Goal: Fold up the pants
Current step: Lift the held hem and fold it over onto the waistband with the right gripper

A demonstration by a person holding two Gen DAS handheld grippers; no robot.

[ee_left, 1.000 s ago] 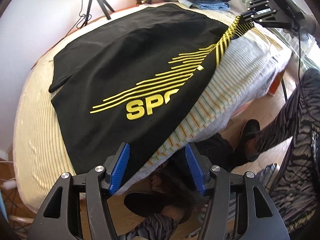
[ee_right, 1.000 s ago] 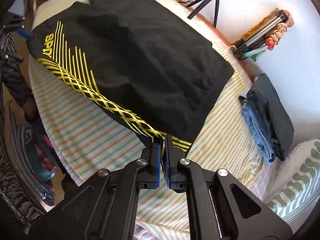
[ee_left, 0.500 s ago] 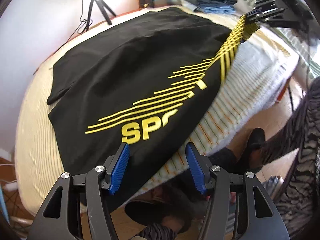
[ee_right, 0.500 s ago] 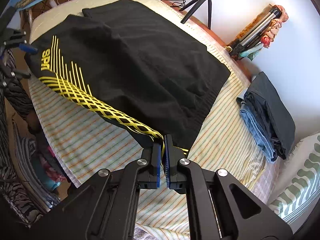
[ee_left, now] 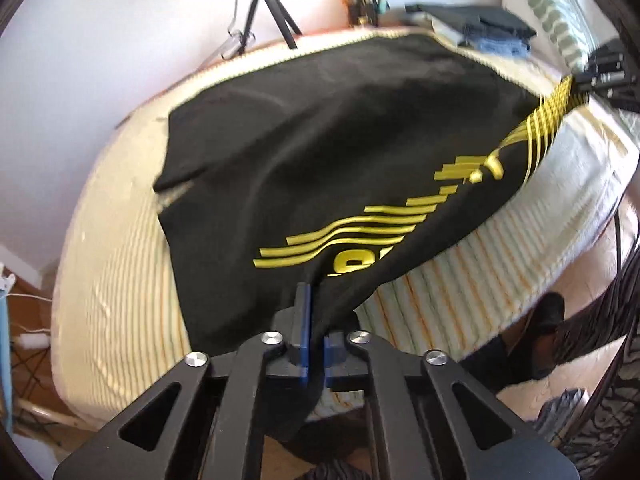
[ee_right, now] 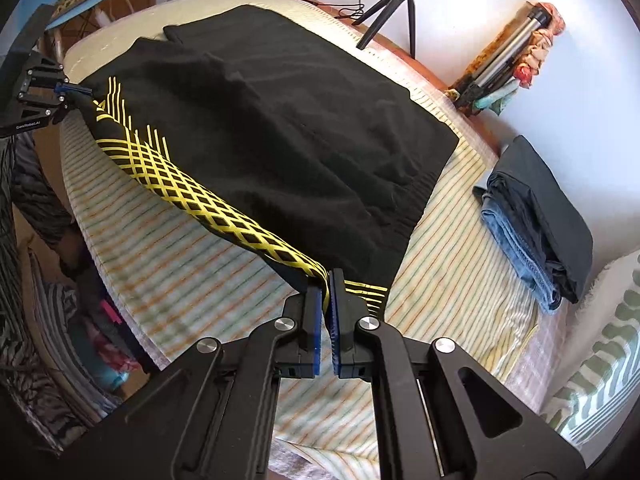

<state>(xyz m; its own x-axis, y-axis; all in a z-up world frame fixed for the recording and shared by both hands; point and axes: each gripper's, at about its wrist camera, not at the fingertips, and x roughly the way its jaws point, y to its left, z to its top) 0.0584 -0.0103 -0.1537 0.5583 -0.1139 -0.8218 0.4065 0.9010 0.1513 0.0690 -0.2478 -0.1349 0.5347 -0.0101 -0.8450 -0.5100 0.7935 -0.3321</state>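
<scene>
Black pants (ee_left: 320, 152) with yellow stripes and lettering lie spread on a striped bed; they also show in the right wrist view (ee_right: 280, 128). My left gripper (ee_left: 314, 320) is shut on the pants' near edge at the bed's side. My right gripper (ee_right: 327, 300) is shut on the yellow-latticed edge at the other end. The held edge is lifted and stretched taut between both grippers. The left gripper shows in the right wrist view (ee_right: 76, 90), the right gripper in the left wrist view (ee_left: 580, 78).
The striped bed sheet (ee_right: 168, 264) runs under the pants. Folded dark and blue clothes (ee_right: 536, 216) are stacked near a patterned pillow (ee_right: 600, 372). A small tripod (ee_right: 396, 4) and a folded tripod (ee_right: 504, 52) stand by the wall. The person's legs (ee_left: 580, 332) stand beside the bed.
My left gripper moved forward and closed on the pants' near edge; it was open before. The right gripper stays shut, and the striped edge now rises taut off the bed.
</scene>
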